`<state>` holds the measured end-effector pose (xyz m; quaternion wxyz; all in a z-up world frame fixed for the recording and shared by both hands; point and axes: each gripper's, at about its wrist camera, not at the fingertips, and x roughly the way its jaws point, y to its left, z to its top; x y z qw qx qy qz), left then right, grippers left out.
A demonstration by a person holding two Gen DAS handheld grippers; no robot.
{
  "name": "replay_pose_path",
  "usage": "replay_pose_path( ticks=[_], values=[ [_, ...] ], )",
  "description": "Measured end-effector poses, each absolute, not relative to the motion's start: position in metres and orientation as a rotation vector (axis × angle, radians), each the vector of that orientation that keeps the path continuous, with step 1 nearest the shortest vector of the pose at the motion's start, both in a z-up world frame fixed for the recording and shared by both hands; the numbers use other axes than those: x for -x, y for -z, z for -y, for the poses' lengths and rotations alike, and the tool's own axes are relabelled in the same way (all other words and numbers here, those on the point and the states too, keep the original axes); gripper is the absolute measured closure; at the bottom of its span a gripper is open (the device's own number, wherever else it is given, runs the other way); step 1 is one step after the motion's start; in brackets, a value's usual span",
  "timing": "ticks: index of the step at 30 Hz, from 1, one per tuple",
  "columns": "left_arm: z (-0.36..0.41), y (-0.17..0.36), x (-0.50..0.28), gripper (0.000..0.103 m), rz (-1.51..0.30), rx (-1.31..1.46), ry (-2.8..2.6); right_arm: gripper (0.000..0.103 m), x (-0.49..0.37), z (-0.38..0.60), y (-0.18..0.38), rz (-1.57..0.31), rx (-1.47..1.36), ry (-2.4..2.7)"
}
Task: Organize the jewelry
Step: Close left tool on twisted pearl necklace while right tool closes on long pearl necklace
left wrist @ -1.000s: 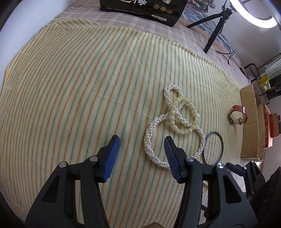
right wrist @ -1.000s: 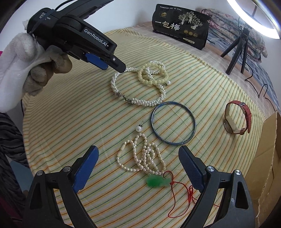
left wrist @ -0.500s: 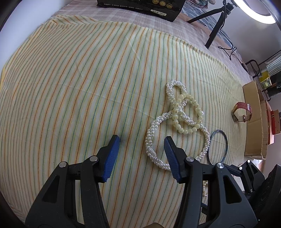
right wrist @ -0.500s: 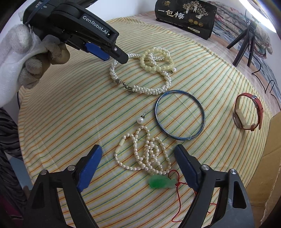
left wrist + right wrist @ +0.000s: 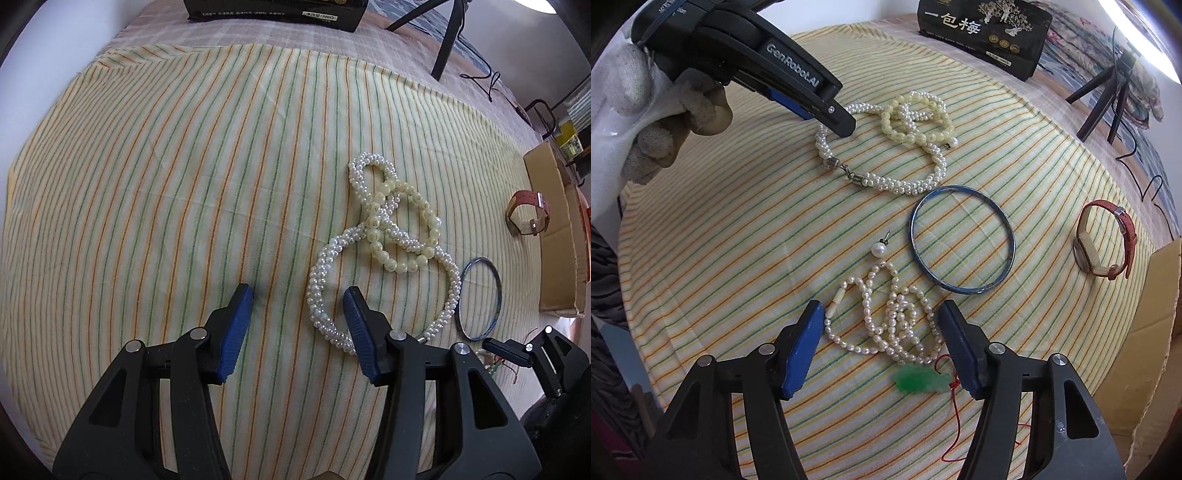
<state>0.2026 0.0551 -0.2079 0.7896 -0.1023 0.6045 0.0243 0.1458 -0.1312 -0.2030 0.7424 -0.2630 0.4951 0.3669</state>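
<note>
On the striped cloth [image 5: 738,229] my right gripper [image 5: 880,308] points down over a strand of small pearls [image 5: 882,332]. Its jaws are closing, with the strand between the pads and not pinched. A green pendant on red cord [image 5: 916,380] lies just below. A pearl stud [image 5: 878,249] and a blue bangle [image 5: 960,290] lie beyond. My left gripper [image 5: 298,295] is open, straddling the left loop of a twisted pearl necklace [image 5: 452,284] without touching it. A cream bead bracelet [image 5: 402,264] lies tangled over that necklace. A red-strap watch [image 5: 528,218] stands at the right.
A black printed box [image 5: 982,33] sits at the far edge of the bed, with a tripod [image 5: 1108,96] and cable to its right. A cardboard box [image 5: 554,240] borders the cloth on the right. A white-gloved hand [image 5: 646,110] holds the left gripper.
The right jaws have narrowed around the small pearl strand and sit nearer to it. The left gripper has tilted a little, and the twisted necklace's loop now lies between its jaws.
</note>
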Motion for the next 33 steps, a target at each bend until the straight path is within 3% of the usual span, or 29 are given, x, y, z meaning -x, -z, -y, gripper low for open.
replay_pose_path(
  ticks=[5,6,7,9,11,16,33],
  values=[
    [-0.045,0.208,-0.204,0.060,-1.281,0.156,-0.073,0.050,-0.142,0.131,0.201,-1.086,0.590,-0.805],
    [-0.047,0.208,-0.204,0.066,-1.279,0.170,-0.075,0.053,-0.141,0.131,0.201,-1.085,0.592,-0.805],
    [-0.050,0.208,-0.204,0.081,-1.274,0.178,-0.090,0.057,-0.140,0.131,0.201,-1.085,0.593,-0.806],
    [-0.059,0.207,-0.205,0.095,-1.266,0.218,-0.101,0.063,-0.139,0.131,0.200,-1.081,0.598,-0.807],
    [-0.068,0.208,-0.205,0.096,-1.263,0.285,-0.091,0.068,-0.137,0.131,0.200,-1.078,0.601,-0.808],
    [-0.078,0.201,-0.202,0.097,-1.235,0.362,-0.071,0.091,-0.135,0.130,0.199,-1.068,0.602,-0.806],
    [-0.085,0.104,-0.182,0.098,-0.984,0.476,0.036,0.097,-0.132,0.133,0.188,-1.077,0.479,-0.826]
  ],
)
